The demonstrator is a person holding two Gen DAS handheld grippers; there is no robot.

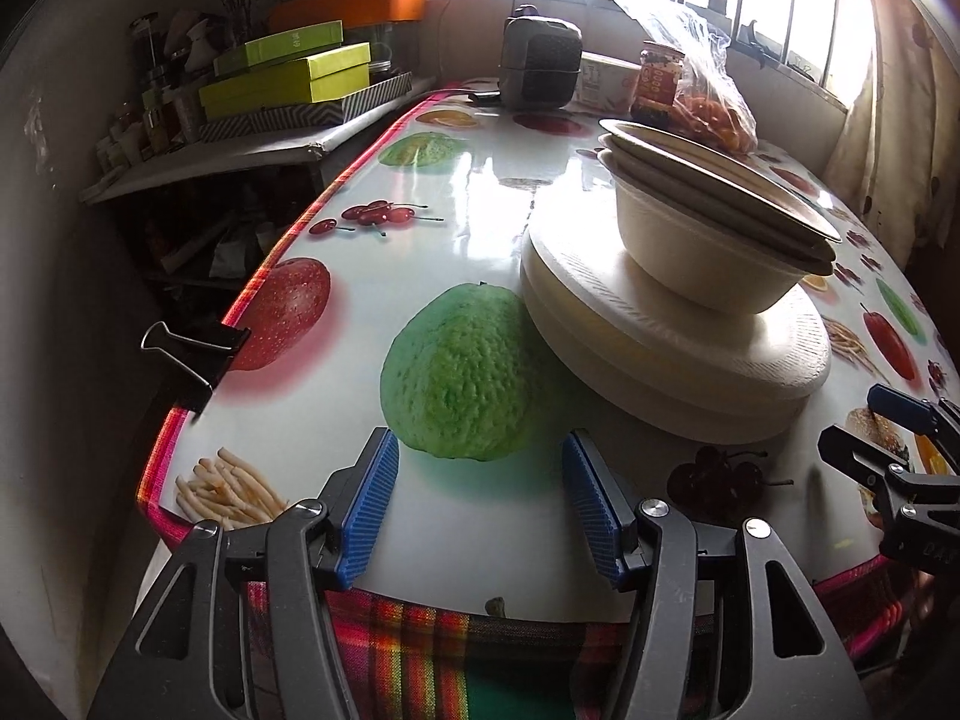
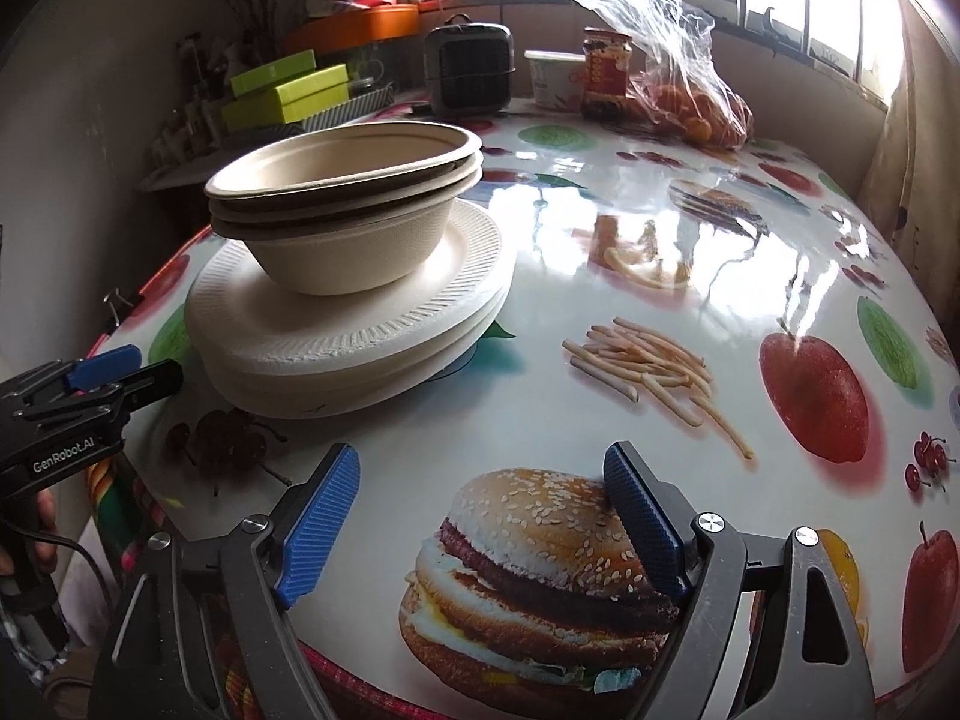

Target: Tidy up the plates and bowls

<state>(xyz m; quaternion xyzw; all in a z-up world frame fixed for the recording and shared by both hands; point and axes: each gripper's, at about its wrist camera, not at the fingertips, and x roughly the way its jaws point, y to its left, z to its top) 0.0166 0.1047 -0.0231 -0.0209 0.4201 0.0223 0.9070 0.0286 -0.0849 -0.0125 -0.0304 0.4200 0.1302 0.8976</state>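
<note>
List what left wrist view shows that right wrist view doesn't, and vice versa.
Left wrist only: the black binder clip close up on the table edge, the printed green fruit between the open left gripper, and the plaid cloth hanging below the edge.

Right wrist only: the printed burger under the open right gripper, the printed fries beside it, and the hand on the left gripper's handle.

Both: nested bowls upright on the stacked plates, touched by neither gripper; heater, jar and bagged oranges behind.
</note>
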